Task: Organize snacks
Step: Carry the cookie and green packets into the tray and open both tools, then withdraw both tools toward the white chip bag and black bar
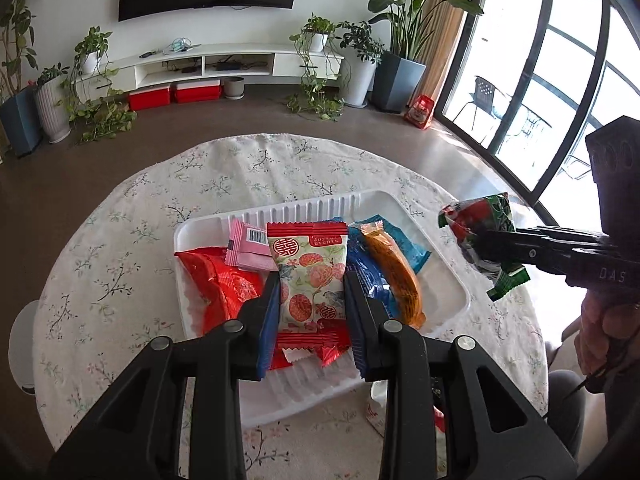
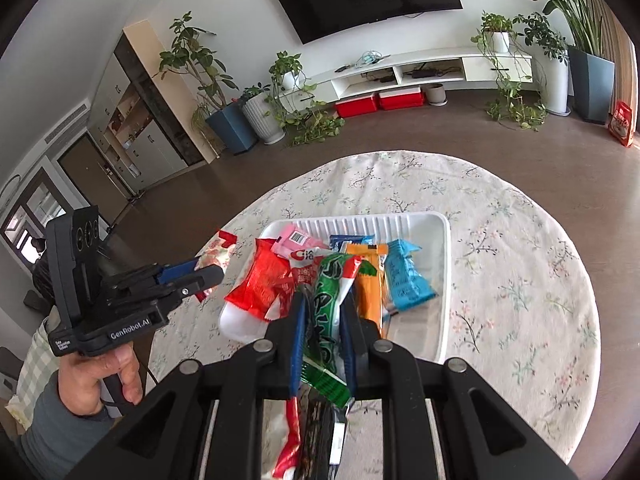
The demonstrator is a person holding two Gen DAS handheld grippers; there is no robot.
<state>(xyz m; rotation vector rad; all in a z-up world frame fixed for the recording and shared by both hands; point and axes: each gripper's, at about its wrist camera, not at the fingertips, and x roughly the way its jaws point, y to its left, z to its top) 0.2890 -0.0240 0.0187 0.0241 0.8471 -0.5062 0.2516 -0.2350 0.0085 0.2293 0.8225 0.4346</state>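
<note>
A white plastic tray (image 1: 448, 280) sits on the round floral table and holds several snack packets: red (image 1: 224, 284), pink (image 1: 250, 248), blue (image 1: 404, 244) and orange (image 1: 394, 276). My left gripper (image 1: 311, 280) is shut on a floral red-and-white packet (image 1: 310, 280) and holds it above the tray's near-left part. My right gripper (image 2: 323, 304) is shut on a green packet (image 2: 330, 300) above the tray (image 2: 432, 264); it shows in the left wrist view (image 1: 484, 250) to the right of the tray. The left gripper (image 2: 208, 274) with its packet (image 2: 216, 250) shows at the tray's left.
The table wears a floral cloth (image 1: 256, 168) with its round edge close behind the tray. More packets lie on the table under my right gripper (image 2: 320, 428). A grey stool (image 1: 22, 344) stands at the table's left. Plants, a TV unit and a window are beyond.
</note>
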